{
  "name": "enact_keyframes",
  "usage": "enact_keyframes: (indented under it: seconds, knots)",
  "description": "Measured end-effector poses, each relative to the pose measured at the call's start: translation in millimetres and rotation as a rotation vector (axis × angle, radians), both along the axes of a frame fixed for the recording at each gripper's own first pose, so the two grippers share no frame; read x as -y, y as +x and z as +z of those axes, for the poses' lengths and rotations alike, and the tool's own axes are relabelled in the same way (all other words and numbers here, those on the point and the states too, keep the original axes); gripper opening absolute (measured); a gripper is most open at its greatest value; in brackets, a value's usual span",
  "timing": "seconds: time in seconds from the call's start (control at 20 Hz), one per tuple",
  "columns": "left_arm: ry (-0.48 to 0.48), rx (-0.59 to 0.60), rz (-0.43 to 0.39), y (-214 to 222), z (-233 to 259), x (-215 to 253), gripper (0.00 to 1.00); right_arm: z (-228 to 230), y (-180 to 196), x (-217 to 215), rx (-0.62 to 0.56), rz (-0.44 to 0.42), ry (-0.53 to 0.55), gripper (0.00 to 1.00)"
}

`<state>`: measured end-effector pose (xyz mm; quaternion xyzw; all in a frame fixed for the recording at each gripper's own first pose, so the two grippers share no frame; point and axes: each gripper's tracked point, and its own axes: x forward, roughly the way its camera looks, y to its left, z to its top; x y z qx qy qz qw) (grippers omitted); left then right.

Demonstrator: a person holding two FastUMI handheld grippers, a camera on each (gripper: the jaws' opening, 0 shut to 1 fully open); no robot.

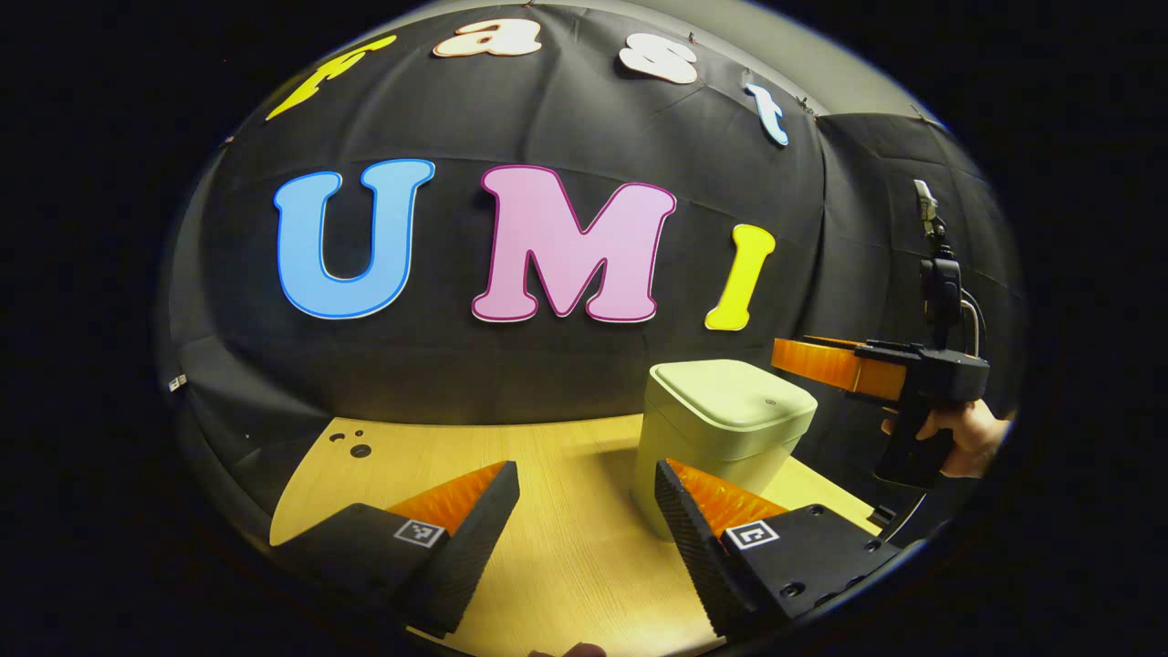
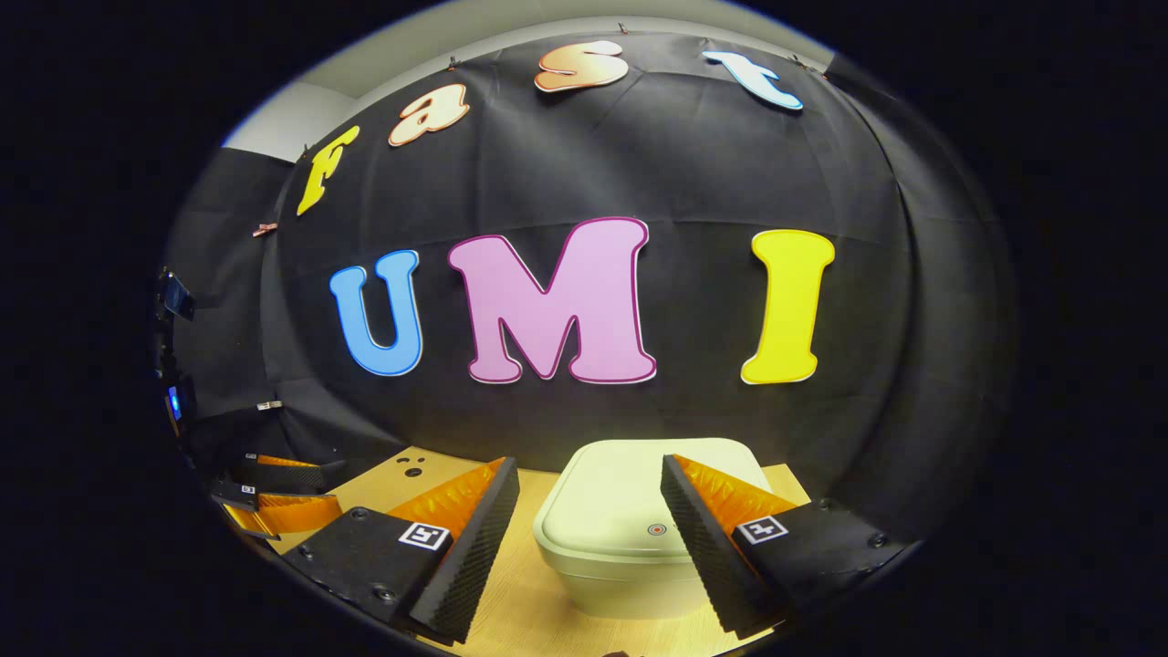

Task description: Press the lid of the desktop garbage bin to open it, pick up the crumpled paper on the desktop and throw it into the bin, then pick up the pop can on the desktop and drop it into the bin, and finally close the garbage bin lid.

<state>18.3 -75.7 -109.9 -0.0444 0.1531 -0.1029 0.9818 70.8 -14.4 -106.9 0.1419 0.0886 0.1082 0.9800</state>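
At the left, the left gripper (image 1: 587, 511) hangs low over the pale wood-grain desktop (image 1: 557, 566) with its fingers spread wide and nothing between them; bare board lies under and ahead of it, and a few small dark holes (image 1: 356, 444) mark the desktop's far left corner, close to where the board ends against the black cloth wall. Further right stands the pale green, rounded-square plastic garbage bin (image 1: 721, 429), near the back edge of the desktop and just beyond the left gripper's right-hand finger. Its lid (image 2: 639, 497) sits flat and closed, with a small round press mark (image 2: 656, 528) near the front. The right gripper (image 2: 590, 534), fingers wide apart and empty, hovers over the bin with the lid showing between them; in the left gripper view it is held by a hand (image 1: 963, 438) level with the bin top, at its right side. Going by the closed lid, the task looks either barely begun or wholly done; I cannot tell which, since the crumpled paper and the pop can are not to be placed from here. The bin has open desktop to its left and front, while the wall stands close behind it and the board's right edge lies near, so approaches from above or from the left look freest.
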Motion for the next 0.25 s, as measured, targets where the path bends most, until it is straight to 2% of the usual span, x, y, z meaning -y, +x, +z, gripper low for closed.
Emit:
enact_keyframes:
  seconds: [0.25]
  knots:
    - [0.004,0.024,0.009,-0.2,7.5,-3.4,0.96,15.5,-22.4,-23.0,0.017,0.036,0.002,0.98]
